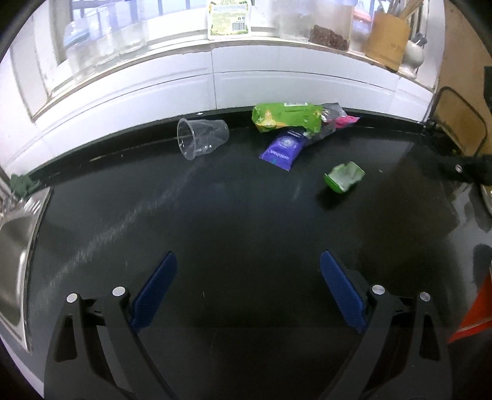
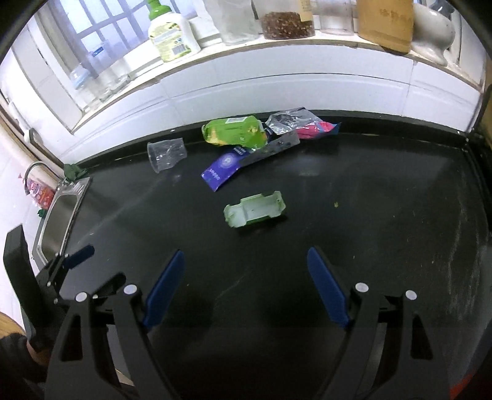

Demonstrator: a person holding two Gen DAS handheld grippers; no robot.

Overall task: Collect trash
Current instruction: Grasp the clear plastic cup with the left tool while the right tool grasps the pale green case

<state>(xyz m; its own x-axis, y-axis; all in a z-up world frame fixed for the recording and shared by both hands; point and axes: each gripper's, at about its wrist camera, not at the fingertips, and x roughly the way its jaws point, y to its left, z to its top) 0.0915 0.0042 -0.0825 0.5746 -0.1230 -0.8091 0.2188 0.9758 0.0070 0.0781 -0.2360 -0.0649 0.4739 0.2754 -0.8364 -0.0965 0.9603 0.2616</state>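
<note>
Trash lies on a black counter [image 1: 246, 221]. A clear plastic cup [image 1: 201, 138] lies on its side near the back wall; it also shows in the right wrist view [image 2: 166, 154]. A green snack bag [image 1: 286, 117] [image 2: 235, 130], a purple wrapper [image 1: 283, 149] [image 2: 224, 167], a clear and pink wrapper [image 1: 338, 118] [image 2: 307, 124] and a small green carton [image 1: 344, 178] [image 2: 255, 209] lie further right. My left gripper [image 1: 247, 261] is open and empty, well short of the trash. My right gripper [image 2: 246, 258] is open and empty, just short of the green carton.
A steel sink [image 1: 13, 246] [image 2: 60, 221] is set in the counter at the left. The window ledge above holds bottles [image 2: 172, 34], jars [image 2: 287, 24] and a wooden holder [image 1: 387, 40]. An orange object [image 1: 473, 310] shows at the right edge. The left gripper shows in the right wrist view [image 2: 61, 264].
</note>
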